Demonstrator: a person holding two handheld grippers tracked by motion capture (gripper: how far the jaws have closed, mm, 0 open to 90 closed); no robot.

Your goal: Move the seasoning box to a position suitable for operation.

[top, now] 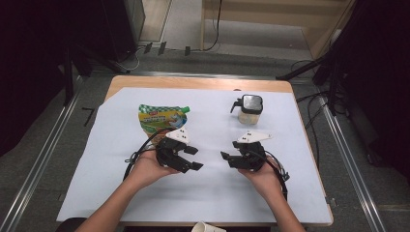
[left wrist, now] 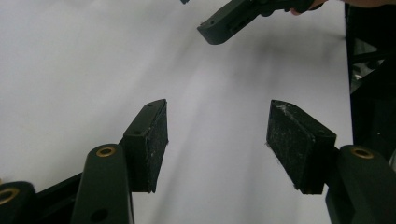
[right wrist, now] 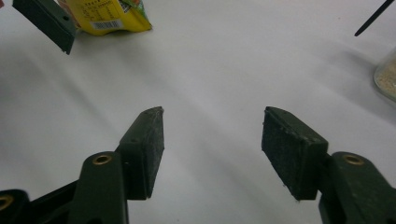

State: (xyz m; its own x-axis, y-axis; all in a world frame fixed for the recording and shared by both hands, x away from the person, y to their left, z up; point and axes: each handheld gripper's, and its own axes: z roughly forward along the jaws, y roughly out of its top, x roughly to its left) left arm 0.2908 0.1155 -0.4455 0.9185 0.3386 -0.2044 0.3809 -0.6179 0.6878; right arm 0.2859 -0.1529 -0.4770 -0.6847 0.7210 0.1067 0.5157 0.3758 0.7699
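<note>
**Two empty grippers poised over a white sheet, pouch and jar waiting beyond**

Seen from above, a person sits at a wooden table [top: 145, 82] covered by a white sheet [top: 208, 193]. Each hand holds a black two-jaw gripper low over the middle of the sheet, tips turned inward toward each other.

The left gripper [top: 192, 157] has its jaws parted about two-thirds of the way, with nothing between them. In its own view, only bare sheet lies between the two pads, and one jaw of the other gripper pokes in at the top. The right gripper [top: 229, 158] is open to much the same width and is also empty; its own view shows blank sheet between the pads.

Just beyond the left gripper lies a flat pouch [top: 161, 118], green and yellow, with a spout at its upper right corner. It lies near that gripper's rear, not touching the jaws. Farther back on the right stands a small jar [top: 250, 110] with a dark lid, holding something pale and grainy, well apart from the right gripper.

The grippers seem to rest in a ready pose, each on the side of the item it would likely reach for. A white paper cup [top: 208, 227] peeks in at the near edge.
</note>
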